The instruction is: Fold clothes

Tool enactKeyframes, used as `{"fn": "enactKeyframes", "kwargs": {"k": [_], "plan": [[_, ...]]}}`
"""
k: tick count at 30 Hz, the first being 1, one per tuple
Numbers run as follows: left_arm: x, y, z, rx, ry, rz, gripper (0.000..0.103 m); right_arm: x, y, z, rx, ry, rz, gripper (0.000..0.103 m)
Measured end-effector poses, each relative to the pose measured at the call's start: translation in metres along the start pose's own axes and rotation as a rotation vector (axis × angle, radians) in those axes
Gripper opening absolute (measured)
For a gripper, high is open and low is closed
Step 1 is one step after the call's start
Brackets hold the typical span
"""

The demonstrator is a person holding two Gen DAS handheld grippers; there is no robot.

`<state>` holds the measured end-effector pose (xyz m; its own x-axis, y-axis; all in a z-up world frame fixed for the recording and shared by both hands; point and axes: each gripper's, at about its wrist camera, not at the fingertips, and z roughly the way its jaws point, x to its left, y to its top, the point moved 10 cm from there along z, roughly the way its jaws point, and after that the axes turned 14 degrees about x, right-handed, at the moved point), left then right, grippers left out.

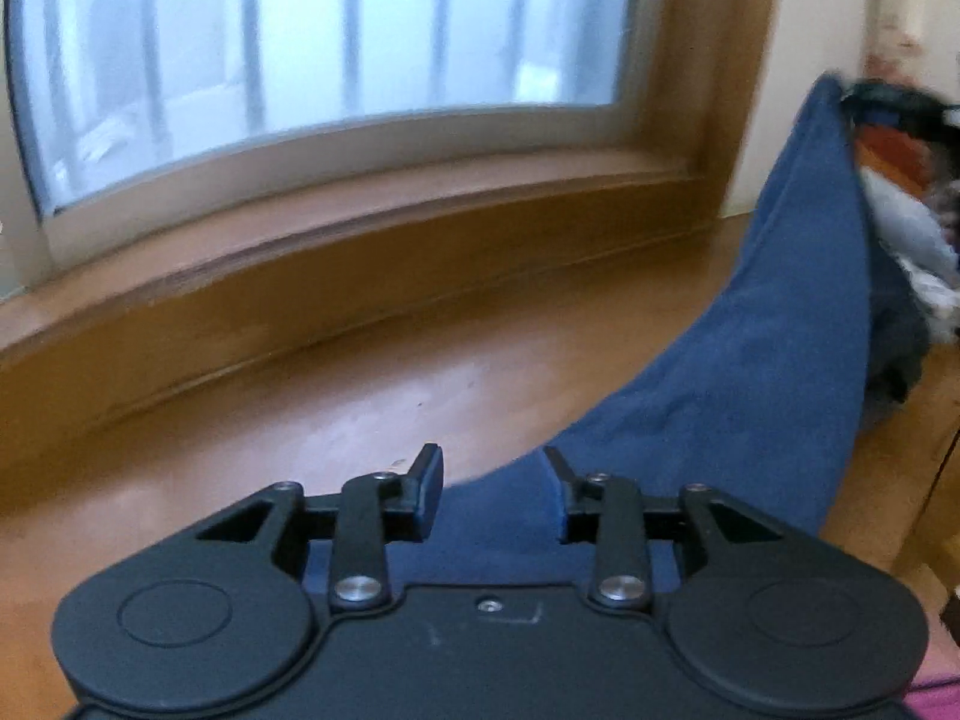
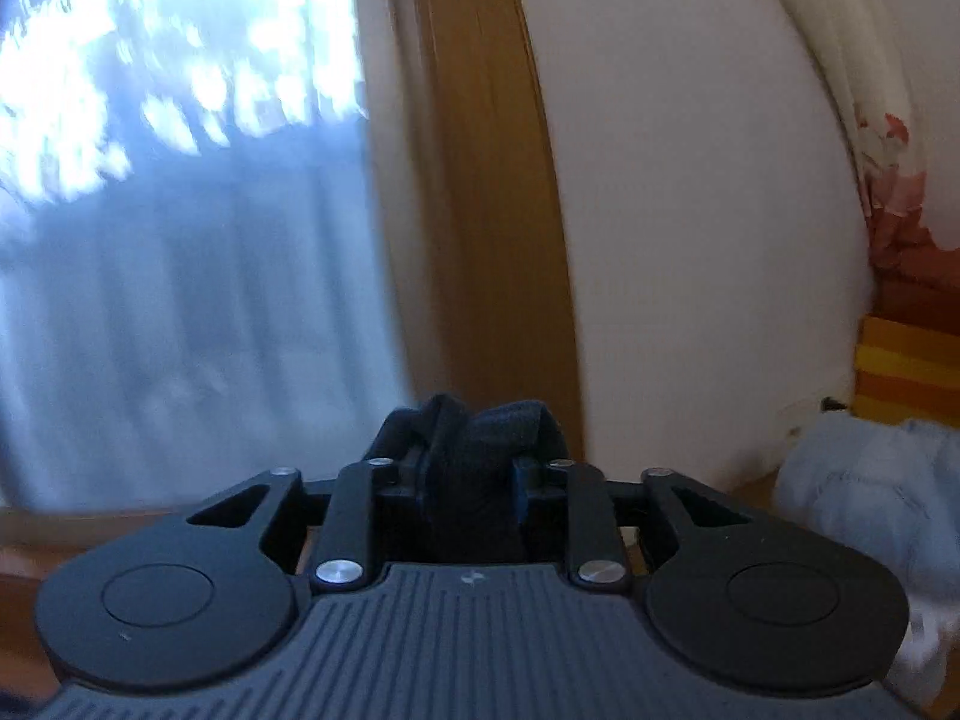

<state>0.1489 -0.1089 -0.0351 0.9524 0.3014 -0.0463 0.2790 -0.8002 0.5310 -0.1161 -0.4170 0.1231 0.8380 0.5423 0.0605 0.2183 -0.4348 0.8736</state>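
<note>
My left gripper (image 1: 495, 495) is spread wide with the blue garment (image 1: 750, 360) lying slack between its fingers, gripped by neither. The cloth rises off the wooden floor (image 1: 360, 408) toward a clothes pile (image 1: 912, 228) at right, below the window (image 1: 324, 60). My right gripper (image 2: 474, 468) is clamped on a bunched dark fold of that garment (image 2: 480, 456), lifted before the white wall (image 2: 690, 210).

The left claw (image 1: 495, 495) is matte black — two round discs at its base, linkage bars pinned with silver screws, triangular cut-outs in the outer arms; blue pads line the fingers; its smooth body carries one small central screw. The right claw (image 2: 474, 468) matches — but its body is ribbed grey.
</note>
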Motion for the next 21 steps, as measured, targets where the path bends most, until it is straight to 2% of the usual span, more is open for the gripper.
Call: {"fn": "enactKeyframes", "kwargs": {"k": [1, 2, 4, 6, 7, 9, 15, 19, 21], "plan": [[0.002, 0.001, 0.006, 0.009, 0.026, -0.019, 0.032, -0.005, -0.004, 0.042, 0.072, -0.065, -0.039, 0.083], [0.002, 0.003, 0.010, 0.017, 0.049, -0.033, 0.032, -0.010, -0.013, 0.081, 0.164, -0.130, -0.080, 0.081], [0.003, 0.005, 0.015, 0.028, 0.076, -0.065, 0.036, -0.007, -0.031, 0.108, 0.249, -0.142, -0.112, 0.064], [0.004, 0.005, 0.020, 0.043, 0.098, -0.091, 0.038, -0.001, -0.047, 0.123, 0.306, -0.126, -0.131, 0.067], [0.006, 0.002, 0.021, 0.056, 0.112, -0.096, 0.038, 0.006, -0.054, 0.120, 0.309, -0.097, -0.149, 0.072], [0.014, -0.005, 0.021, 0.080, 0.145, -0.114, 0.039, 0.032, -0.069, 0.099, 0.295, 0.019, -0.203, 0.079], [0.050, -0.047, 0.006, 0.131, 0.251, -0.264, 0.040, 0.160, -0.148, 0.039, 0.381, 0.408, -0.489, 0.079], [0.072, -0.086, -0.015, 0.134, 0.317, -0.364, 0.041, 0.250, -0.199, -0.003, 0.433, 0.671, -0.551, 0.079], [0.083, -0.104, -0.027, 0.129, 0.336, -0.392, 0.041, 0.289, -0.220, -0.018, 0.467, 0.766, -0.572, 0.079]]}}
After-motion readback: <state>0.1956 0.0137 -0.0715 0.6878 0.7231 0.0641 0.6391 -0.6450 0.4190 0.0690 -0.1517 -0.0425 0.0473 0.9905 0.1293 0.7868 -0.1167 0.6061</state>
